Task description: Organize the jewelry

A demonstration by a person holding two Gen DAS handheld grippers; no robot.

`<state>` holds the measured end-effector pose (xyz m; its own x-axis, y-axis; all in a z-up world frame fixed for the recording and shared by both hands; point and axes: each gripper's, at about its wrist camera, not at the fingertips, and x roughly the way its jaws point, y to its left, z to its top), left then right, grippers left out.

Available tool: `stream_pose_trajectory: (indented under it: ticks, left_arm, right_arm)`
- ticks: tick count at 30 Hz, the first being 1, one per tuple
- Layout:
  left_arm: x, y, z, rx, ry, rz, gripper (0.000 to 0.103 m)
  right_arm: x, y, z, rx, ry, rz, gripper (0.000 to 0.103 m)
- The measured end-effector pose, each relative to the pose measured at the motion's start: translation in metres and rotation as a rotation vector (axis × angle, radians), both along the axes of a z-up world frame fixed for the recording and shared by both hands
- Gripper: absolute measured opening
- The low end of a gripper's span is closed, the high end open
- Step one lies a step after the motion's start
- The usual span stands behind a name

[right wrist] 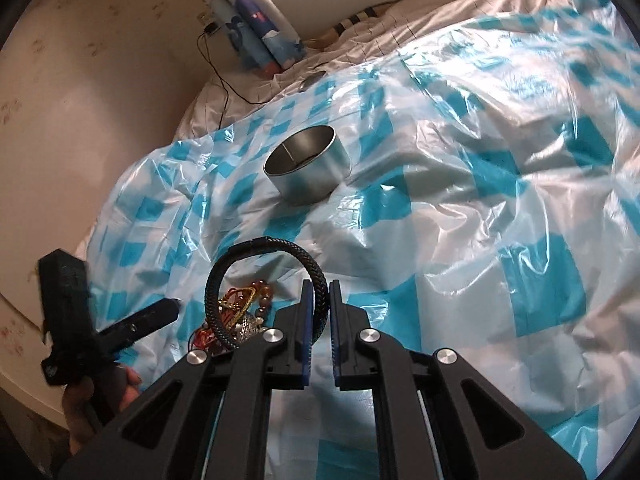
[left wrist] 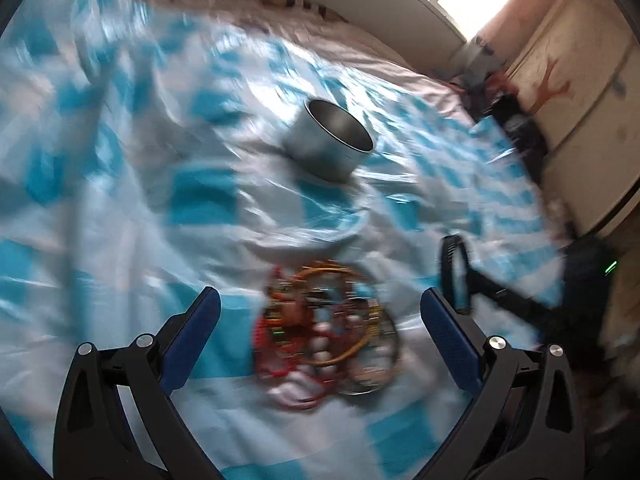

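Only right view shows tongs pinching bracelet.

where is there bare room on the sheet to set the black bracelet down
Free: blue-and-white checked plastic sheet right of the round metal tin, and between the tin and the tangled jewelry pile. Crowded around that pile, where the open left claw hovers.

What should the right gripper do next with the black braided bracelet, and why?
Probably carry it to the round metal tin: the right gripper is shut on the black braided bracelet, lifted above the jewelry pile, and the tin looks empty.
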<state>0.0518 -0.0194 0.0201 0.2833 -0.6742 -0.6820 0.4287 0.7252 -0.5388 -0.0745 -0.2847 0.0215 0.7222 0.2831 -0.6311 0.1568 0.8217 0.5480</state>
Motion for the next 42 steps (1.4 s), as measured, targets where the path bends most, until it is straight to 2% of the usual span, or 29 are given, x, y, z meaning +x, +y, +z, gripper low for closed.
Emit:
stream_pose_trajectory:
  ticks: [2,5,9,14,17,19,20,21,22,23,24,25,26,27,30,37,42]
  left_arm:
    - [0.007,0.004,-0.002,-0.075,0.063,-0.017,0.096]
    - [0.011,0.01,0.0,-0.122,0.101,-0.033,0.096]
    - [0.016,0.008,-0.011,-0.172,0.129,-0.031,0.093]
    - [0.018,-0.007,-0.017,-0.066,0.114,-0.051,0.092]
    - [0.019,-0.014,-0.024,-0.013,0.122,-0.064,0.086]
    - [0.021,-0.013,-0.027,0.012,0.128,-0.054,0.081]
    - [0.022,-0.012,-0.029,0.009,0.134,-0.049,0.076]
    - [0.023,-0.011,-0.03,0.005,0.138,-0.046,0.07]
    - [0.024,-0.01,-0.031,-0.001,0.144,-0.043,0.066]
    - [0.025,-0.009,-0.033,0.001,0.15,-0.039,0.056]
    - [0.025,-0.008,-0.034,0.007,0.151,-0.032,0.042]
    - [0.026,-0.006,-0.036,0.011,0.155,-0.019,0.032]
    - [0.027,-0.004,-0.037,0.01,0.164,-0.014,0.017]
    - [0.028,-0.003,-0.037,0.011,0.166,-0.01,0.01]
    - [0.025,-0.001,-0.031,0.0,0.15,-0.018,0.006]
    - [0.021,0.008,-0.01,-0.098,0.111,-0.031,0.005]
    - [0.021,0.007,-0.01,-0.083,0.101,-0.034,0.005]
  right_arm:
    - [0.001,-0.001,-0.001,0.007,0.003,-0.002,0.009]
    - [0.0,-0.002,-0.003,0.016,0.002,-0.007,0.01]
    - [0.0,-0.002,-0.005,0.018,0.004,-0.007,0.011]
    - [0.003,0.0,-0.014,0.004,0.055,-0.008,0.011]
    - [0.008,0.004,-0.018,-0.042,0.091,-0.005,0.014]
    - [0.011,0.008,-0.023,-0.084,0.122,0.002,0.024]
    - [0.013,0.012,-0.026,-0.122,0.141,-0.005,0.039]
    - [0.014,0.015,-0.026,-0.149,0.147,-0.002,0.041]
    - [0.015,0.019,-0.027,-0.181,0.153,0.004,0.041]
    - [0.017,0.021,-0.027,-0.207,0.154,0.008,0.041]
    - [0.018,0.023,-0.028,-0.22,0.156,0.009,0.04]
    - [0.019,0.024,-0.03,-0.227,0.161,0.011,0.036]
    - [0.019,0.023,-0.031,-0.228,0.162,0.01,0.025]
    - [0.019,0.022,-0.032,-0.223,0.164,0.01,0.016]
    - [0.016,0.017,-0.031,-0.195,0.153,-0.002,0.01]
    - [0.011,0.014,-0.022,-0.172,0.107,-0.023,0.01]
    - [0.01,0.012,-0.018,-0.158,0.086,-0.031,0.01]
